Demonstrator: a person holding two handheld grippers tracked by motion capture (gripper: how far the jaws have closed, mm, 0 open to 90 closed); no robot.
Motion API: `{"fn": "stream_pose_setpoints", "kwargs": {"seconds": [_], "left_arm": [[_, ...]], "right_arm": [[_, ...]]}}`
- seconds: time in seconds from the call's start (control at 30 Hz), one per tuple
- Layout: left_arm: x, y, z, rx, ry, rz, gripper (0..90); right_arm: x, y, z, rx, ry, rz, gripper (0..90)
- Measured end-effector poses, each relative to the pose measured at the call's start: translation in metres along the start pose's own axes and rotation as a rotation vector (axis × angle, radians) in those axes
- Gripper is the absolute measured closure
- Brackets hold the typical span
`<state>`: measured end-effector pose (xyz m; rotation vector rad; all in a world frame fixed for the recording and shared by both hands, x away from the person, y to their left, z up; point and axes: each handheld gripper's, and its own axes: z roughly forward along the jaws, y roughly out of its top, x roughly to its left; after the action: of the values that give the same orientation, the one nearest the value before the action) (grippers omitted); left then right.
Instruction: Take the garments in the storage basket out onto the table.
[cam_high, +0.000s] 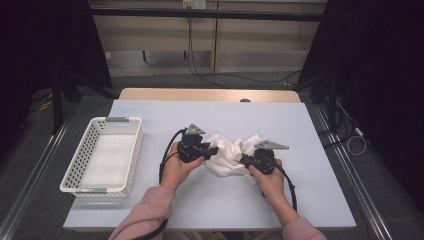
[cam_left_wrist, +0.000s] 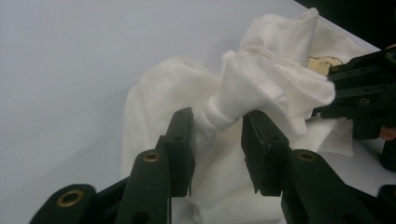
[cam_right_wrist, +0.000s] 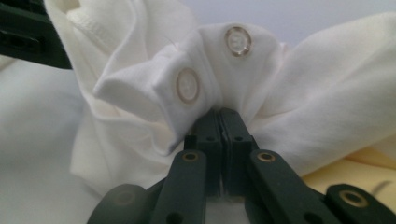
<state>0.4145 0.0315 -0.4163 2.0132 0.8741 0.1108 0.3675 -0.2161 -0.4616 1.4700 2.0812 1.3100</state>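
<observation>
A crumpled white garment (cam_high: 227, 152) with snap buttons lies mid-table on the pale blue mat, stretched between both grippers. My left gripper (cam_high: 212, 150) comes at it from the left. Its jaws (cam_left_wrist: 217, 121) stand partly apart, pinching a twisted bunch of the garment (cam_left_wrist: 261, 79) between their tips. From the right, my right gripper (cam_high: 245, 159) has its jaws (cam_right_wrist: 219, 114) pressed tight together on a fold of the garment (cam_right_wrist: 327, 93) just under two round snaps. The right gripper (cam_left_wrist: 364, 93) also shows at the far side of the garment in the left gripper view.
A white perforated basket (cam_high: 75, 165) stands at the left of the mat (cam_high: 200, 115) with nothing in it. Dark stands and cables lie on the floor beyond the table's far edge. The person's pink sleeves enter from the bottom.
</observation>
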Motion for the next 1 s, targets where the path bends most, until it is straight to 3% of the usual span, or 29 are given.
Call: {"fn": "stream_pose_setpoints", "kwargs": {"seconds": [0.07, 0.27, 0.33, 0.4, 0.47, 0.53, 0.63, 0.73, 0.8, 0.9, 1.0], "left_arm": [[0.001, 0.000, 0.000, 0.008, -0.002, 0.005, 69.5], [-0.002, -0.002, 0.003, 0.045, -0.010, -0.024, 79.4], [-0.002, -0.002, 0.003, 0.043, -0.012, -0.029, 80.9], [-0.002, -0.001, 0.001, 0.044, -0.010, -0.008, 81.8], [-0.003, -0.001, 0.002, 0.039, -0.013, -0.025, 82.0], [-0.002, -0.001, 0.001, 0.043, -0.013, -0.010, 82.3], [-0.002, 0.000, -0.001, 0.043, -0.007, -0.017, 82.9], [-0.001, 0.000, -0.004, 0.046, 0.000, -0.024, 83.0], [0.000, 0.000, -0.006, 0.049, -0.004, -0.012, 83.2], [-0.001, 0.000, -0.005, 0.041, 0.005, -0.030, 83.3], [-0.003, 0.001, -0.005, 0.048, -0.007, -0.003, 83.4]], "right_arm": [[0.003, 0.001, 0.002, 0.003, -0.010, -0.033, 87.6], [-0.001, 0.000, -0.008, 0.007, 0.005, -0.056, 80.7], [-0.002, 0.000, -0.014, 0.007, -0.010, -0.056, 71.7], [-0.004, 0.002, -0.019, 0.006, -0.019, -0.080, 67.7], [-0.005, 0.003, -0.022, 0.004, -0.029, -0.077, 64.3], [-0.007, 0.006, -0.028, -0.006, -0.039, -0.078, 59.5], [-0.015, 0.018, -0.040, -0.016, -0.091, -0.115, 50.7], [-0.019, 0.025, -0.044, -0.043, -0.087, -0.102, 50.2], [-0.022, 0.034, -0.046, -0.051, -0.102, -0.107, 44.6], [-0.026, 0.052, -0.044, -0.075, -0.092, -0.071, 44.3], [-0.021, 0.064, -0.035, -0.066, -0.088, -0.098, 43.1]]}}
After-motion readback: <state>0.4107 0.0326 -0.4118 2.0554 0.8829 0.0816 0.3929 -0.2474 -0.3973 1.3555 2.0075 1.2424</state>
